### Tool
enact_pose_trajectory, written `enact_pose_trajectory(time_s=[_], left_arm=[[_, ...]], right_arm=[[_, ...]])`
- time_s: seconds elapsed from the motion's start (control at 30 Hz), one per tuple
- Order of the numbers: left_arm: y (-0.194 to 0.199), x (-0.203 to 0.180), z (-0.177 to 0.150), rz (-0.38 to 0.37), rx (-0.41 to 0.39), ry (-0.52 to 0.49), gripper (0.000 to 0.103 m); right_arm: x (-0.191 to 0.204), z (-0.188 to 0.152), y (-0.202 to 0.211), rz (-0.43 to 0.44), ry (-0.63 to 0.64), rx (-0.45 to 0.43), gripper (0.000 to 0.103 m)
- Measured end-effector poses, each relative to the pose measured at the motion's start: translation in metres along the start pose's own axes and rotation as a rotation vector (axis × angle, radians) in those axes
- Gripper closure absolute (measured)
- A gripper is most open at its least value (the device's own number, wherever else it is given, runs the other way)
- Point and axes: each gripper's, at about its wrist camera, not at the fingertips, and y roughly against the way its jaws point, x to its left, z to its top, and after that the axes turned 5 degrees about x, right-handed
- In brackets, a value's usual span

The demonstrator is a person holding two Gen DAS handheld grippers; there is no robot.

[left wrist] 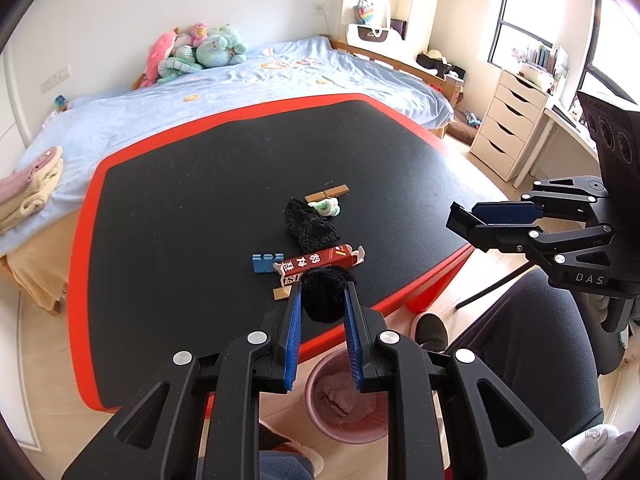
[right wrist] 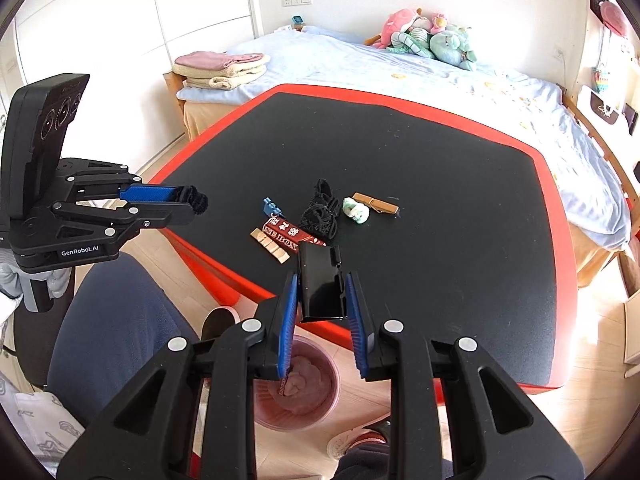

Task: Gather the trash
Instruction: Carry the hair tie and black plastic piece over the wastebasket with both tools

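A: Left gripper (left wrist: pixel 323 300) — state?

B: Nearly closed, clamped on a black fuzzy ball (left wrist: pixel 325 294). The ball is pinched between the blue pads, held in the air over the near table edge.

A: Right gripper (right wrist: pixel 322 298)?

B: Also narrowly closed, a glossy black box (right wrist: pixel 322 286) is gripped between its pads, tilted slightly, above the table's red border.

A: Bin location?

B: A pink wastebasket (left wrist: pixel 344 400) is seen on the floor below both grippers, just off the table edge, with crumpled pinkish stuff inside.

A: What trash is left on the table (right wrist: pixel 420 184)?

B: A red carton (left wrist: pixel 320 260) with white lettering is lying flat, a blue block (left wrist: pixel 267 263) just beside it. Black netting (left wrist: pixel 310 220) is bunched beyond the carton. A greenish-white wad (left wrist: pixel 329 206) is touching a brown clothespin-like piece (left wrist: pixel 328 193). A tan slatted piece (right wrist: pixel 270 245) is lying near the carton, by the near edge.

A: Person?

B: Dark trousers and a slipper (left wrist: pixel 430 330) are visible beside the basket.
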Motion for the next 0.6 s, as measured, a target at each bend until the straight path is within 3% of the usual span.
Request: enact_pose_trajectory(time_s=[0.6], left_arm=[[-0.005, -0.031, -0.067, -0.076, 0.071, 0.018, 0.083]], right_arm=[[0.033, -0.061, -0.004, 0.071, -0.02, 0.075, 0.079]])
